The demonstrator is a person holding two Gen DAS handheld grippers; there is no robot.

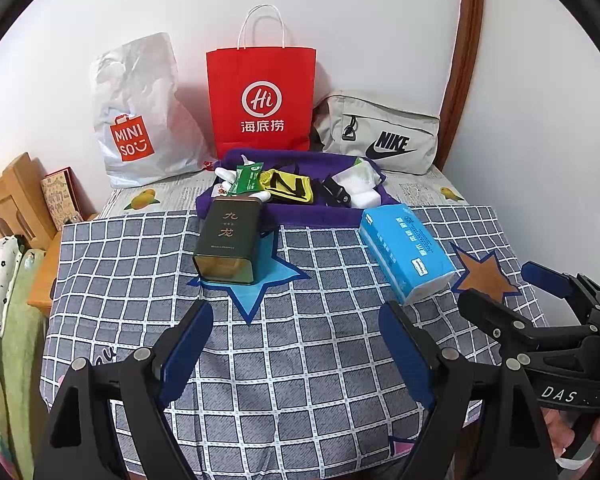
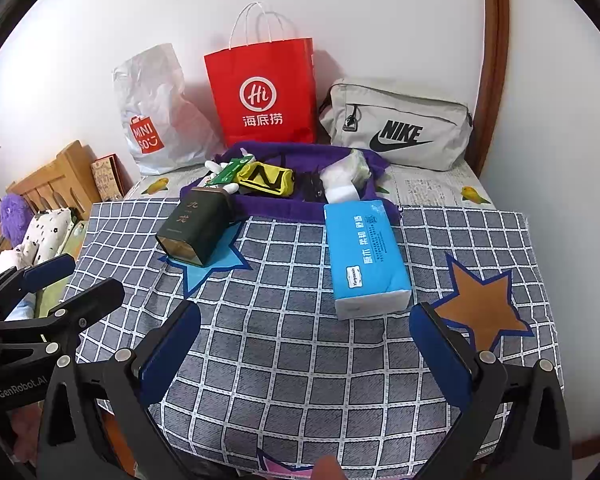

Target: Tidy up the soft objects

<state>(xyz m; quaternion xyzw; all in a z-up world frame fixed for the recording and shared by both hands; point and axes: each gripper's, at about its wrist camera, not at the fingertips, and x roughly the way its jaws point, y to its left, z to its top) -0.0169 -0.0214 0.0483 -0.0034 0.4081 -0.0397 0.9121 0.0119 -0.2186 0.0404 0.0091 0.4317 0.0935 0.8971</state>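
Both claws, left claw (image 1: 296, 344) and right claw (image 2: 304, 348), are hovering spread, pinching nothing, over grey checked cloth (image 1: 300, 360); blue rectangular tissue pack (image 2: 364, 256) is lying beyond.

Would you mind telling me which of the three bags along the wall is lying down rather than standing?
The grey Nike bag, rightmost, lies on its long side; the red paper bag and white Miniso bag stand upright.

Left gripper (image 1: 296, 344) and right gripper (image 2: 306, 346) hover side by side, jaws spread, empty.
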